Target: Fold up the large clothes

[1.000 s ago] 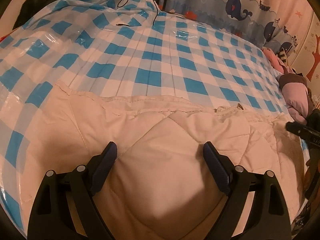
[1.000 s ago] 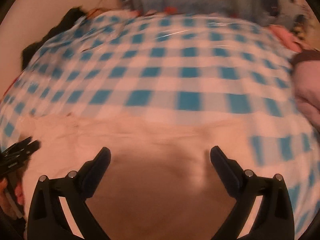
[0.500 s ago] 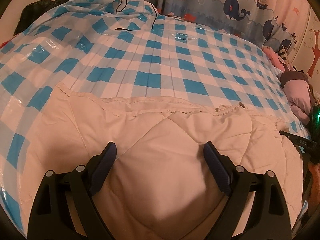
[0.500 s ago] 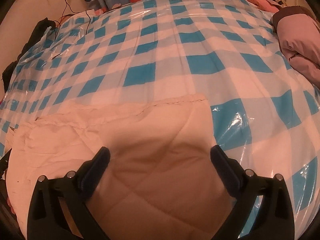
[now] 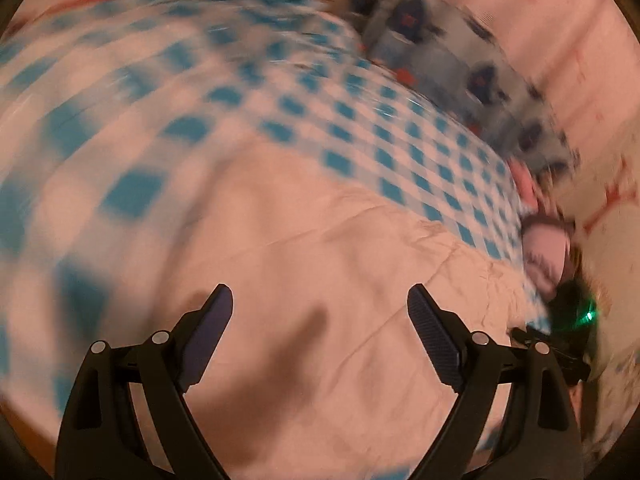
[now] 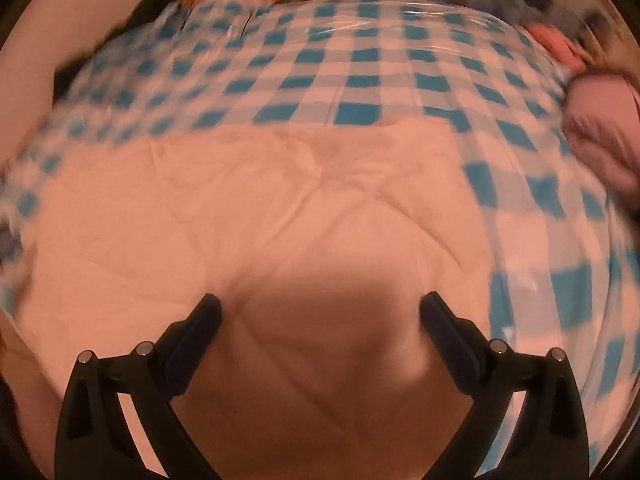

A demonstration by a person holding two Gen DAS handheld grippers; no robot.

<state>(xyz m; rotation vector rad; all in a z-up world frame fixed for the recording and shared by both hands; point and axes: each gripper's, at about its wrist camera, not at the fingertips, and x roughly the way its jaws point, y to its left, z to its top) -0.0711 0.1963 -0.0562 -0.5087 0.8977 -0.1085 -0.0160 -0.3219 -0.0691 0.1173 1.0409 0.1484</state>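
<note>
A cream quilted garment (image 5: 312, 264) (image 6: 280, 208) lies folded and flat on a bed covered with a blue and white checked sheet (image 5: 360, 120) (image 6: 352, 68). My left gripper (image 5: 320, 308) hangs above the garment, wide open, nothing between its fingers. My right gripper (image 6: 320, 316) is also wide open over the garment's near part, holding nothing. In the left wrist view the right gripper's body with a green light (image 5: 576, 320) shows at the right edge. Both views are blurred by motion.
A folded pink garment (image 6: 604, 120) (image 5: 544, 252) lies on the bed's right side. Whale-print bedding (image 5: 460, 56) lines the far edge by the wall. Dark clothing (image 6: 100, 48) sits at the bed's far left corner. A thin cable (image 6: 244, 24) lies on the sheet.
Both views have swung and blurred. The left view has rolled, so the bed now slants down to the right. The right gripper moved back over the garment's middle. Both stayed open.
</note>
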